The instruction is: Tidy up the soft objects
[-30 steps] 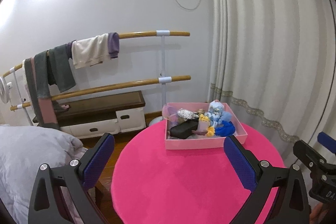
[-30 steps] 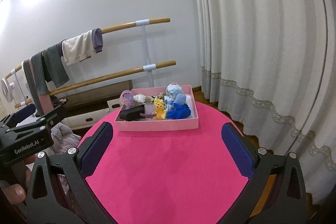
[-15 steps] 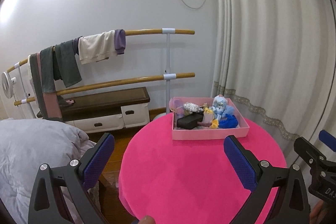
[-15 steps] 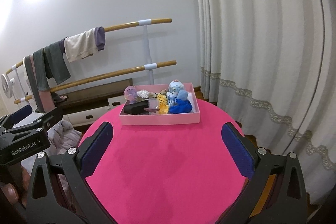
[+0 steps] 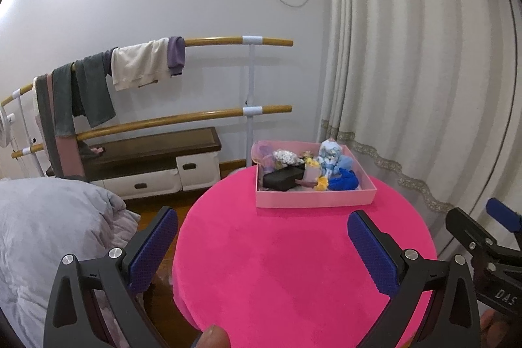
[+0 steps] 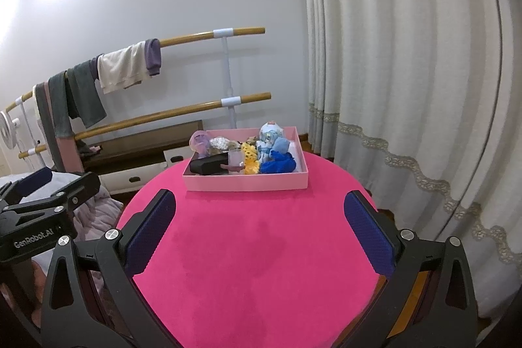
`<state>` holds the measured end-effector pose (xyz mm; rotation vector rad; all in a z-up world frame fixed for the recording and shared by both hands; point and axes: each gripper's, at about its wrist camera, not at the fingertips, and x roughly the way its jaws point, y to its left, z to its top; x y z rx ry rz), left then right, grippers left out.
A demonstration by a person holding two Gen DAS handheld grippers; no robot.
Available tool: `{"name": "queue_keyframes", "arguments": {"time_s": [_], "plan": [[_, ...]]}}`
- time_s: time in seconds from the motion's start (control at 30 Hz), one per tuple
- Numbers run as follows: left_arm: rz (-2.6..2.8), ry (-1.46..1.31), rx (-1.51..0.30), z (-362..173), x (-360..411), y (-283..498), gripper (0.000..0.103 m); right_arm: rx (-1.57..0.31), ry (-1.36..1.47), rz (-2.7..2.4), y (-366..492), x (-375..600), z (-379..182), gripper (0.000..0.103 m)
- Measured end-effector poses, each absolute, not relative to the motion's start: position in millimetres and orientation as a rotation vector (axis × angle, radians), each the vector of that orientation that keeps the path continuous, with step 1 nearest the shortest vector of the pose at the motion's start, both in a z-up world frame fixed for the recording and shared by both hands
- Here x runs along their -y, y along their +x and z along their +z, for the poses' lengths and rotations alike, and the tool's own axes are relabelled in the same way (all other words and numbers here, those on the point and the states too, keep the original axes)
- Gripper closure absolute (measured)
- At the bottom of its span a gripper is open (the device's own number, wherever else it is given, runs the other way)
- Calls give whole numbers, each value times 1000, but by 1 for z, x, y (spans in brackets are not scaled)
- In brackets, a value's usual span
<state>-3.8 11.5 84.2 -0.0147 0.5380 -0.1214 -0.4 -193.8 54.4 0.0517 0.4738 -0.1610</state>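
A pink box (image 6: 245, 181) of soft toys sits at the round table's (image 6: 261, 250) far side — ahead of both spread, empty grippers, left gripper (image 5: 262, 245) and right gripper (image 6: 261, 225), the right seemingly nearer.

bright upper-left glare, perhaps overexposed

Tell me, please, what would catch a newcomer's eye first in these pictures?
The bright pink round table fills the foreground, with a pale pink box of jumbled soft toys at its far edge. Behind it, clothes hang over a wooden double rail on the left, and both grippers, left and right, stand open and empty.
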Motion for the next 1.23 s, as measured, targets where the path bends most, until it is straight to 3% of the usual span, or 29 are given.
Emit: {"name": "queue_keyframes", "arguments": {"time_s": [1.23], "plan": [[-124, 5, -489, 74, 12, -9, 0, -473, 56, -179, -4, 197, 51, 0]]}}
